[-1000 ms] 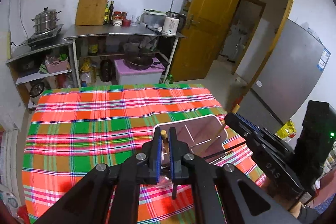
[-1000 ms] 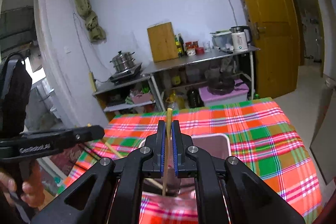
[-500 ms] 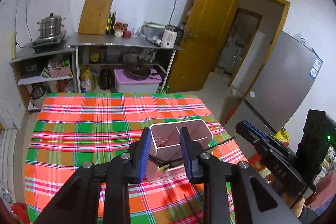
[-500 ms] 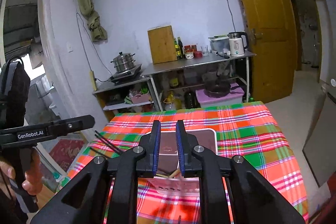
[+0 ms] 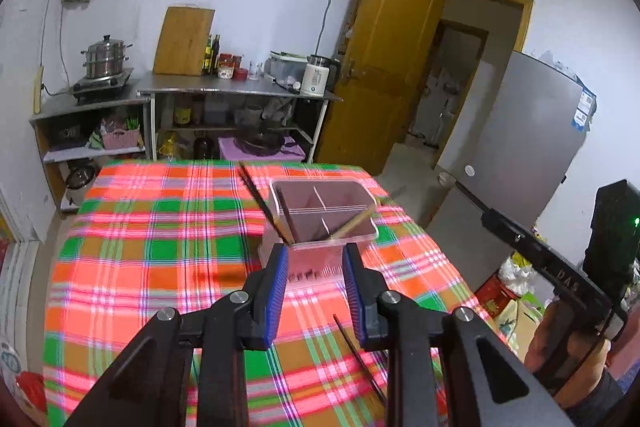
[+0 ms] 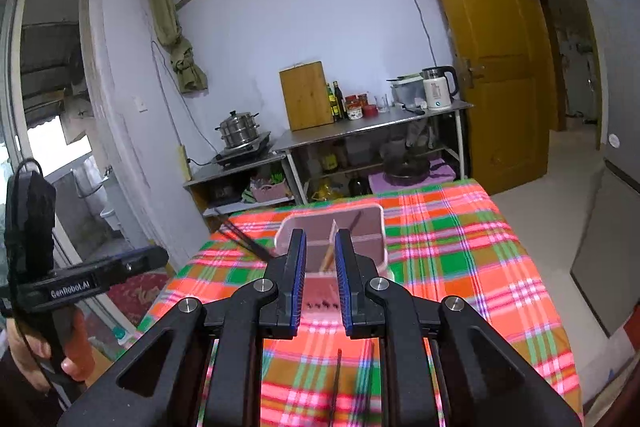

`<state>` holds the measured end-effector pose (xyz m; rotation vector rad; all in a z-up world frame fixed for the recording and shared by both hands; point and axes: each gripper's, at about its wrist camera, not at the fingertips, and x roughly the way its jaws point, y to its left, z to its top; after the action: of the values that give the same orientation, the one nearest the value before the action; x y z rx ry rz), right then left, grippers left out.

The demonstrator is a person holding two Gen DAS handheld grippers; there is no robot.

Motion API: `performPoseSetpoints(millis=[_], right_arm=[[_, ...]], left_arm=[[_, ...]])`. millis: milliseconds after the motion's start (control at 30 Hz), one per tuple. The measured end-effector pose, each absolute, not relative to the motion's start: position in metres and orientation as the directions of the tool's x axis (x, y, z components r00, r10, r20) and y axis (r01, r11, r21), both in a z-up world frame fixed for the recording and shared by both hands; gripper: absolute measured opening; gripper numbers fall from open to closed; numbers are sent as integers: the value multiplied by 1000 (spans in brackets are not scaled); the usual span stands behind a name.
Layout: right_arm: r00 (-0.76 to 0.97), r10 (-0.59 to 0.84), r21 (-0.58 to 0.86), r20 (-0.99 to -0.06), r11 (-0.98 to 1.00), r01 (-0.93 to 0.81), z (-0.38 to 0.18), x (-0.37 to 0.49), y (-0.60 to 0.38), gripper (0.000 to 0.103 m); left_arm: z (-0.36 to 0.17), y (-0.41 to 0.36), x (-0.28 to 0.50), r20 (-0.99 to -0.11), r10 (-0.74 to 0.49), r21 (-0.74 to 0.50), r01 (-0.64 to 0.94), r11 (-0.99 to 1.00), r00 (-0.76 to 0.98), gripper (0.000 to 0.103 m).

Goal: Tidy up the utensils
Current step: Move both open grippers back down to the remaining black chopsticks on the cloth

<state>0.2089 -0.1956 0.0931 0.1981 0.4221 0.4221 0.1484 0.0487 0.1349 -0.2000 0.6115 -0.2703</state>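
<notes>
Both tools, left (image 5: 314, 291) and right (image 6: 320, 279), gape wide and hold nothing, above the plaid counter (image 5: 152, 251). At twelve o'clock stands the divided holder (image 5: 324, 219) with dark chopsticks (image 5: 260, 203) and a wooden one (image 5: 352, 225) leaning out; a loose dark chopstick (image 5: 358, 359) lies at five o'clock. Reaching carelessly could likely knock those leaning sticks or tip the holder.

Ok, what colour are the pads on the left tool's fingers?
Blue, on black fingers; clearest in the left wrist view.

Black left gripper (image 5: 314, 291) and right gripper (image 6: 320, 281): blue finger pads (image 5: 279, 291), silver screws, white lettering.
</notes>
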Motion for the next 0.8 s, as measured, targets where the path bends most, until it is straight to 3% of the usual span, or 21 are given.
performPoseSetpoints(millis=[300, 800], right_arm=[[799, 430, 286, -421, 898, -333, 60, 180, -212, 15], [734, 425, 302, -530, 903, -305, 9, 191, -219, 16]], left_arm=[[86, 27, 117, -588, -333, -286, 196, 938, 737, 28], [31, 8, 131, -665, -356, -329, 170, 929, 656, 28]])
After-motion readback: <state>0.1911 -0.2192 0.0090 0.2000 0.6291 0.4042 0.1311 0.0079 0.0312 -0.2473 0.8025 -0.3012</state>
